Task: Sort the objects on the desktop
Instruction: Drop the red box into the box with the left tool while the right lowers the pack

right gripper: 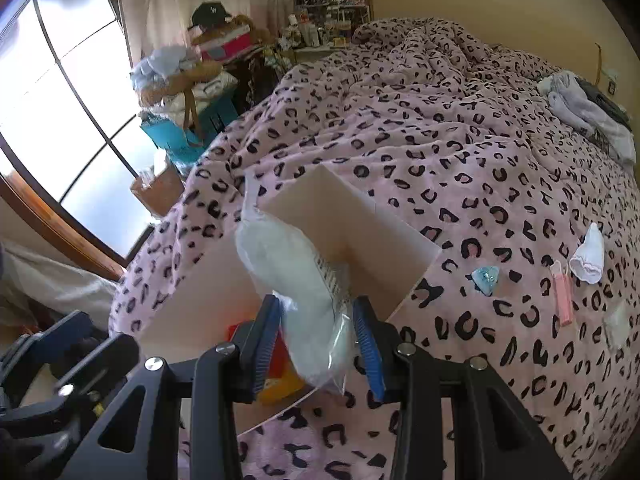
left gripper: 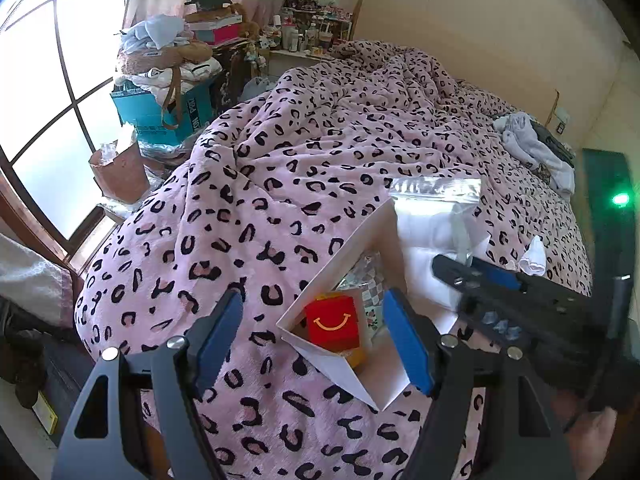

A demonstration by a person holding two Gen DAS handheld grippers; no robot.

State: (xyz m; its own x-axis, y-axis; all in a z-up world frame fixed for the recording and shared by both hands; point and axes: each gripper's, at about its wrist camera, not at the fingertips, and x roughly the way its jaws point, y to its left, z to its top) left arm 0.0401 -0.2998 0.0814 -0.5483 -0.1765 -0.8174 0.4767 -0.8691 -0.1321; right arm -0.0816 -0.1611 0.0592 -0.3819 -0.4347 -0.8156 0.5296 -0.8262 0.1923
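Note:
A white open box [left gripper: 320,276] lies on the pink leopard blanket; it also shows in the right wrist view [right gripper: 340,216]. A red carton with a yellow smile [left gripper: 332,326] sits inside it. My left gripper [left gripper: 316,336] is open and empty, its fingers either side of the box's near end. My right gripper [right gripper: 316,344] has its jaws partly apart around a clear zip bag of white stuff [right gripper: 288,276], which hangs between them over the box. In the left wrist view the bag [left gripper: 432,216] stands above the box with the right gripper [left gripper: 472,276] at its lower end.
On the blanket to the right lie a small blue packet [right gripper: 486,278], a pink strip [right gripper: 562,298], a white sock [right gripper: 588,256] and a clear packet [right gripper: 618,324]. Clothes [right gripper: 580,104] are heaped at the far right. Cluttered boxes [left gripper: 168,108] stand by the window.

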